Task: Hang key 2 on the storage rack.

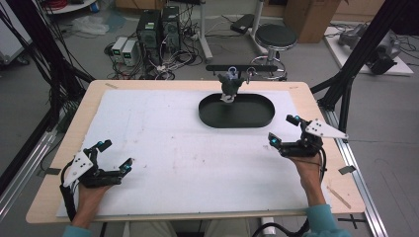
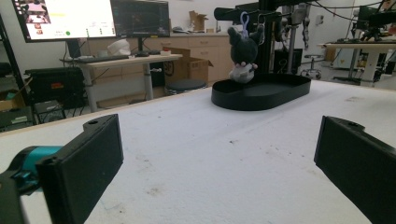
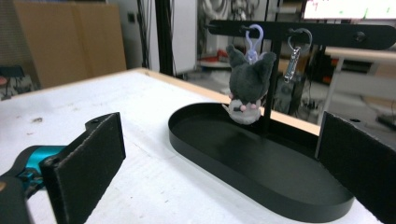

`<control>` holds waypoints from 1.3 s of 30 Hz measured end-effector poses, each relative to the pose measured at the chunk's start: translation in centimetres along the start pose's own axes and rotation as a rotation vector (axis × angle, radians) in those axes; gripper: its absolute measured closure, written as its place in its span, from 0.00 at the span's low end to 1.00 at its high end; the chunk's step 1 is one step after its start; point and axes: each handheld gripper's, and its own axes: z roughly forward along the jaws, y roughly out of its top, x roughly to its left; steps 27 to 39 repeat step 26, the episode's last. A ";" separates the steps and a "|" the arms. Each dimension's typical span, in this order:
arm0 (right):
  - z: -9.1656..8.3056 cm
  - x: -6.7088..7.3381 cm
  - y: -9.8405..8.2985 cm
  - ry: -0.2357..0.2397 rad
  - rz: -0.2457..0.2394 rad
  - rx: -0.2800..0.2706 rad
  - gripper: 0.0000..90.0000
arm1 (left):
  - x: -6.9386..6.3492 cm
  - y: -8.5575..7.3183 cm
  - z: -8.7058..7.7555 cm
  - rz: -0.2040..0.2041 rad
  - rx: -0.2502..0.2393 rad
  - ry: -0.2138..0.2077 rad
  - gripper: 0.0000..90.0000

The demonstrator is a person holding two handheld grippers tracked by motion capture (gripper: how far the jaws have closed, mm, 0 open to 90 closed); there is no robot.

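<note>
Plush toy [image 3: 247,86], hanging, beyond parted jaws

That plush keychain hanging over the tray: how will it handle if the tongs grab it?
The plush toy looks soft, so it would probably squash rather than slip. It hangs by a purple clip from the black rack, so a push likely swings it. It seems light, and if unhooked would drop into the tray.

Robotics lab indicated. Computer towers [image 1: 158,27] and tangled cables [image 1: 163,66] seen on grey floor beyond counter [image 1: 197,85]. Monitors [image 2: 93,18] mounted on desk, black frame struts [image 1: 365,49] set around rig, cardboard boxes [image 1: 311,17] and stool [image 1: 275,37] kept nearby.
</note>
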 end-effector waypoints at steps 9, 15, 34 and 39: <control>-1.6 1.3 -4.7 -0.066 -0.005 -0.060 0.01 | 0.0 0.0 0.0 0.000 -0.001 0.002 0.02; -1.6 1.6 -6.5 -0.068 0.000 -0.067 0.01 | 0.0 0.0 -0.1 0.003 -0.002 0.003 0.02; -1.6 2.0 -7.5 -0.089 -0.001 -0.073 0.01 | 0.0 0.0 -0.1 0.001 -0.011 0.014 0.02; -1.6 2.0 -7.5 -0.089 -0.001 -0.073 0.01 | 0.0 0.0 -0.1 0.001 -0.011 0.014 0.02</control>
